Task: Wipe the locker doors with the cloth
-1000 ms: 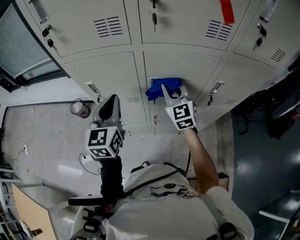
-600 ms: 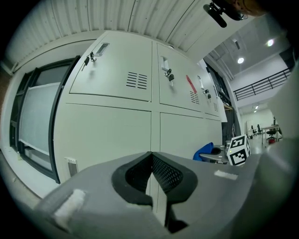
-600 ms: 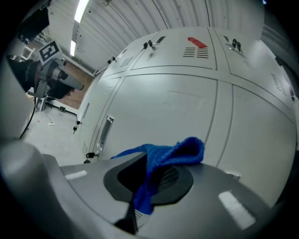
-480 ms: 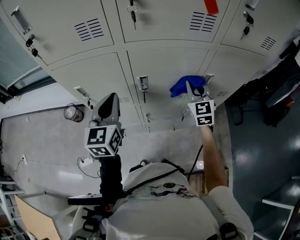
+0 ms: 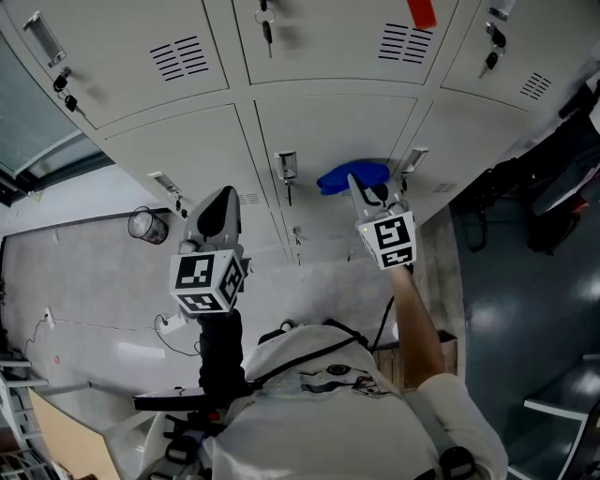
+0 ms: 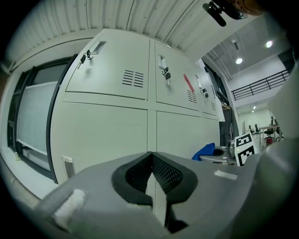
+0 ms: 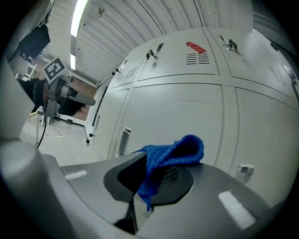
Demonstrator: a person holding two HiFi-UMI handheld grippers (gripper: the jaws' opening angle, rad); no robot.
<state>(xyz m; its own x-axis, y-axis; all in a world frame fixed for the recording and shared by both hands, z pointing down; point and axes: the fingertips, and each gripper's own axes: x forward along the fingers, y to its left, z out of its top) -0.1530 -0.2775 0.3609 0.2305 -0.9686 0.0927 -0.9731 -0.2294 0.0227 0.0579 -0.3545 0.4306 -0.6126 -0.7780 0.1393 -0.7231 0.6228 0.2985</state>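
Cloth (image 7: 176, 150) partly hidden inside the clamped right gripper (image 5: 364, 191); left gripper (image 6: 152, 161) pinched together, empty.

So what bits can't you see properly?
- Head view: the red tag is cut off by the top edge.
- Head view: whether the blue cloth touches the locker door; the right gripper covers its near side.
- Right gripper view: the cloth's pinched part is hidden between the jaws.
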